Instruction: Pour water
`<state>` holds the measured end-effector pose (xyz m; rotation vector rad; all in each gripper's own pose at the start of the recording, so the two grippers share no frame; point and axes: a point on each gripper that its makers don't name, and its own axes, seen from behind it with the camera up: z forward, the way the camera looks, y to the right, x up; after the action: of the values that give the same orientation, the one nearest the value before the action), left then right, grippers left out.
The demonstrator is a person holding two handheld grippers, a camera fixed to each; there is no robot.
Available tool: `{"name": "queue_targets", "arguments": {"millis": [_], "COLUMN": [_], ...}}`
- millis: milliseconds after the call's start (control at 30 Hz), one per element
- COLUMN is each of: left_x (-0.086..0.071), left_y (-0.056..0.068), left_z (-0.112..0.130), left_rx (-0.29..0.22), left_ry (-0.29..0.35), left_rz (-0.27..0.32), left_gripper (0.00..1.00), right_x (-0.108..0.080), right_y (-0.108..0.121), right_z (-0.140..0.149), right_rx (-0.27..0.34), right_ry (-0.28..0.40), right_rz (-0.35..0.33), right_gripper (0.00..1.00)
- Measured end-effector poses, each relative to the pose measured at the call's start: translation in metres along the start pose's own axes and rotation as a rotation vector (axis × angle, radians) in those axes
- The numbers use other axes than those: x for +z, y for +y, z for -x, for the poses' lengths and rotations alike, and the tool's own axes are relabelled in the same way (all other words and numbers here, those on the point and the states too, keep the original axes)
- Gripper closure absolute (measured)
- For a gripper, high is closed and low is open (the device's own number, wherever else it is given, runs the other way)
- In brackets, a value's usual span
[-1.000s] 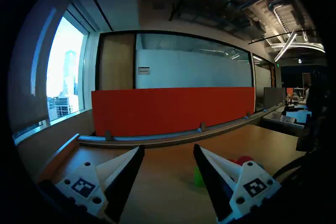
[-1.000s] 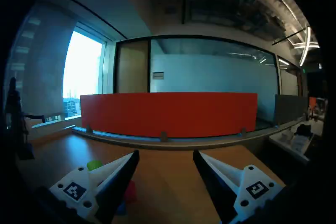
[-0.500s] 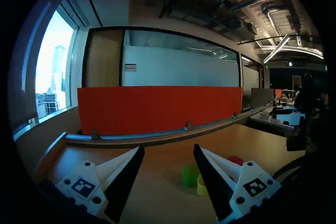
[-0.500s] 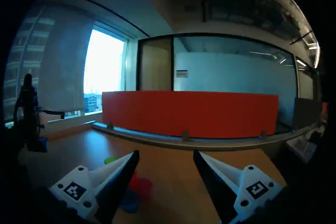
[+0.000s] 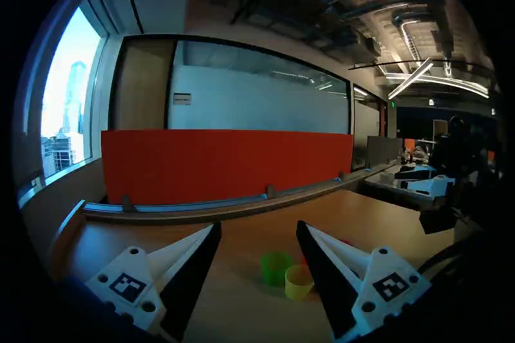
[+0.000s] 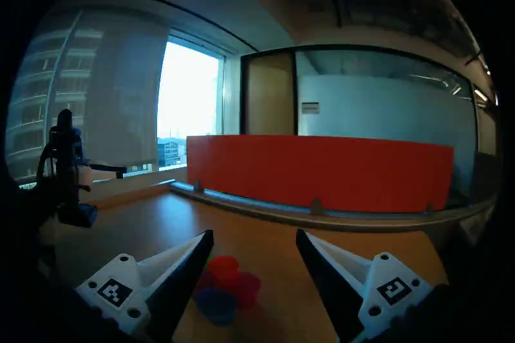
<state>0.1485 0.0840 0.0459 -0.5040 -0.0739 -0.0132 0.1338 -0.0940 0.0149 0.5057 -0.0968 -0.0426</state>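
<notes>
In the left gripper view my left gripper (image 5: 257,226) is open and holds nothing. Just beyond its fingers a green cup (image 5: 275,268) and a yellow cup (image 5: 299,281) stand on the wooden desk (image 5: 373,214), the yellow one close to the right finger. In the right gripper view my right gripper (image 6: 254,233) is also open with nothing in it. A red cup (image 6: 225,267), a magenta cup (image 6: 246,288) and a blue cup (image 6: 215,304) cluster on the desk (image 6: 161,221) beside its left finger. I cannot tell whether any cup holds water.
An orange partition (image 5: 225,163) runs along the desk's far edge, with a glass wall behind it and a bright window (image 6: 190,108) to the left. The other gripper and the hand holding it show dark at the right edge (image 5: 438,198) and at the left edge (image 6: 64,176).
Both views have swung sideways and dipped. The green and yellow cups have come between the left fingers. The red, magenta and blue cups have slid toward the middle of the right view.
</notes>
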Motion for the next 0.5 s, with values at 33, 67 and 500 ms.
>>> {"name": "queue_targets", "arguments": {"millis": [33,67,500], "left_x": [0.000,0.001,0.008], "left_y": [0.001,0.002,0.015], "left_z": [0.000,0.000,-0.003], "left_rx": [0.008,0.016,0.062], "left_ry": [-0.004,-0.008,-0.029], "left_rz": [0.005,0.011,0.072], "left_gripper": [0.14,0.14,0.14], "right_x": [0.000,0.001,0.003], "right_y": [-0.001,-0.003,-0.016], "right_z": [0.001,0.001,0.013], "right_rx": [-0.006,-0.013,-0.078], "right_ry": [-0.006,-0.013,-0.079], "right_rz": [-0.006,-0.013,-0.090], "right_gripper": [0.01,0.01,0.01]}}
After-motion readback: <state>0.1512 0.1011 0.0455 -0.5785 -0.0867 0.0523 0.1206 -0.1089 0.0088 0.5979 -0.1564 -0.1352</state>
